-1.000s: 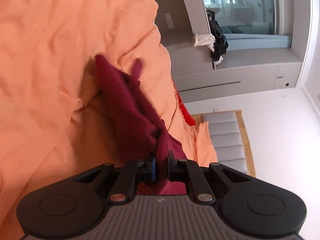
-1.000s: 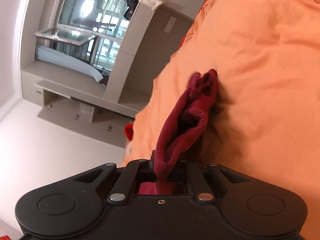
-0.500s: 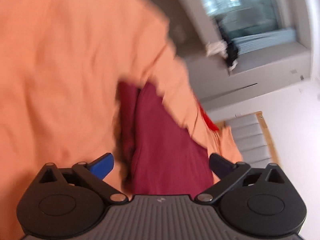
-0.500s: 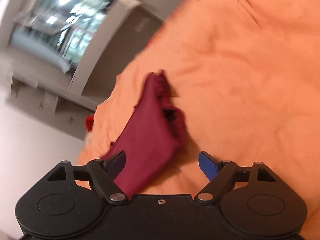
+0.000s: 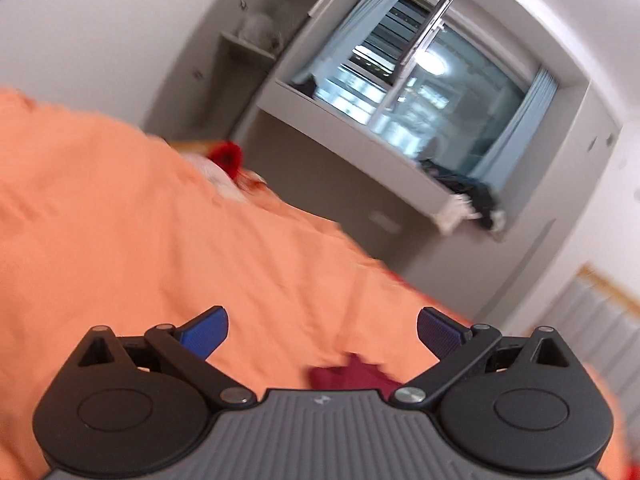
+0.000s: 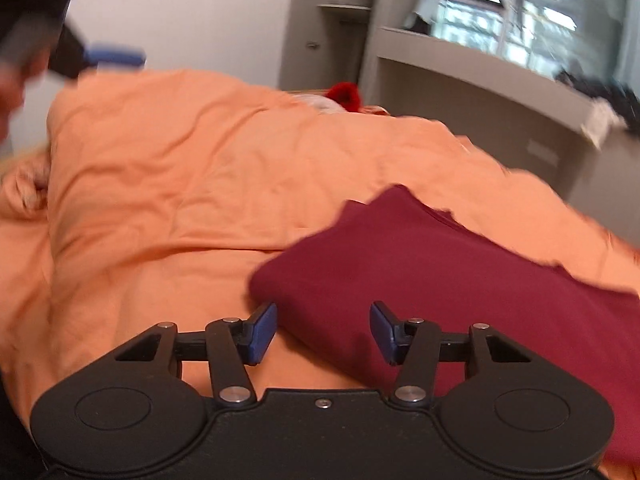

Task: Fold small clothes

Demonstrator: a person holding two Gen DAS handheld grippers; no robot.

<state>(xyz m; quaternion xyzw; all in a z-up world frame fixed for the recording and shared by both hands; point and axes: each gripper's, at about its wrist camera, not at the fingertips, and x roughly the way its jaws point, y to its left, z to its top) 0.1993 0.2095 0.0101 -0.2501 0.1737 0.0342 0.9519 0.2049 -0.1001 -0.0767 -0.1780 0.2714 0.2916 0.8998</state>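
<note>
On the left, the left gripper (image 5: 322, 330) stands spread wide with nothing between its blue pads (image 5: 206, 332); a second ago it was clenched on a bunched edge of the maroon garment (image 6: 448, 264), and half a second ago it had already let go. Its camera now looks up and away over the orange bed cover (image 5: 140, 220) toward the window alcove (image 5: 420, 92), and only a small scrap of the maroon cloth shows just above the gripper body, so this hand has pulled back from the work.

Toward the middle, in the right wrist view, the garment lies flat on the bed cover as a compact, doubled-over slab, no longer hanging in a lifted fold between two grips.

On the right, the right gripper (image 6: 323, 330) is likewise released, its pads apart and holding nothing, with the near edge of the garment lying just beyond and partly between them. The blurred dark shape at the upper left of that view is probably the other gripper being raised.

Judging by this, one fold has been laid down and dropped; the piece looks close to done, pending a further fold or a smoothing pass
</note>
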